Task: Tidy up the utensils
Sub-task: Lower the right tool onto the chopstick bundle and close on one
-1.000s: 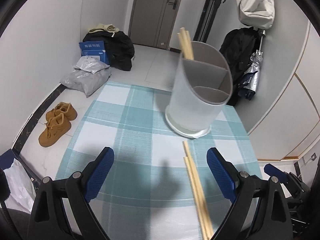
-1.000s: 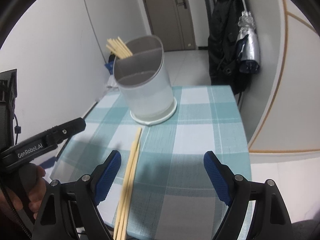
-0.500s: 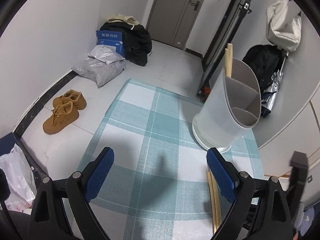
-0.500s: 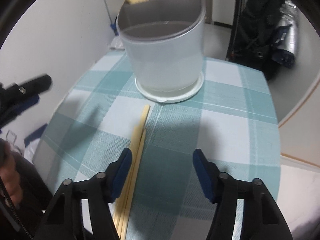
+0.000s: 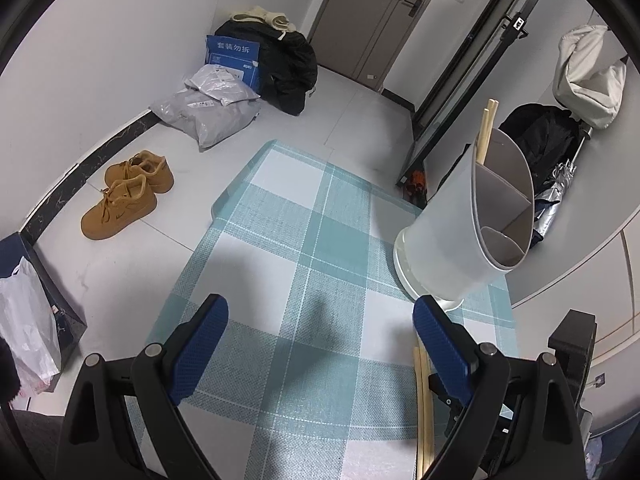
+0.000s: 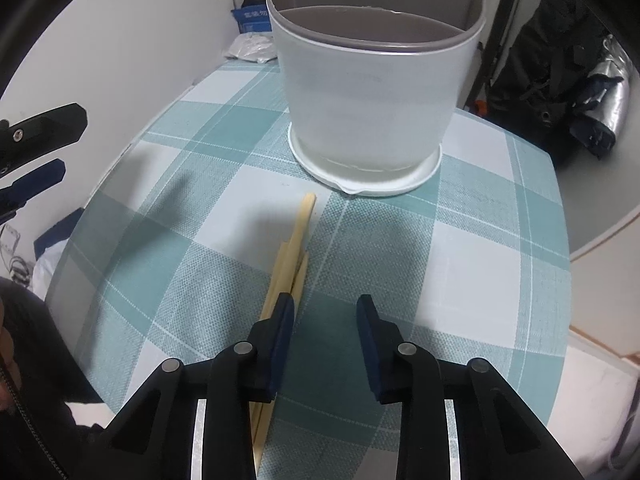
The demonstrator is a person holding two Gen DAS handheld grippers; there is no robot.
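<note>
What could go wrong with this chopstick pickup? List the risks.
The right gripper's jaws have just been closing, yet the chopsticks lie under its left finger, not between the jaws: it may pinch nothing.
The loose sticks could scatter if nudged.
The utensil holder stands close ahead and could be bumped.

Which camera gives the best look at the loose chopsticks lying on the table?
The right wrist view. There the chopsticks lie in plain sight on the checked tablecloth, running from the right gripper toward the utensil holder. In the left wrist view only a short stretch shows, mostly hidden behind a finger of the left gripper.
</note>
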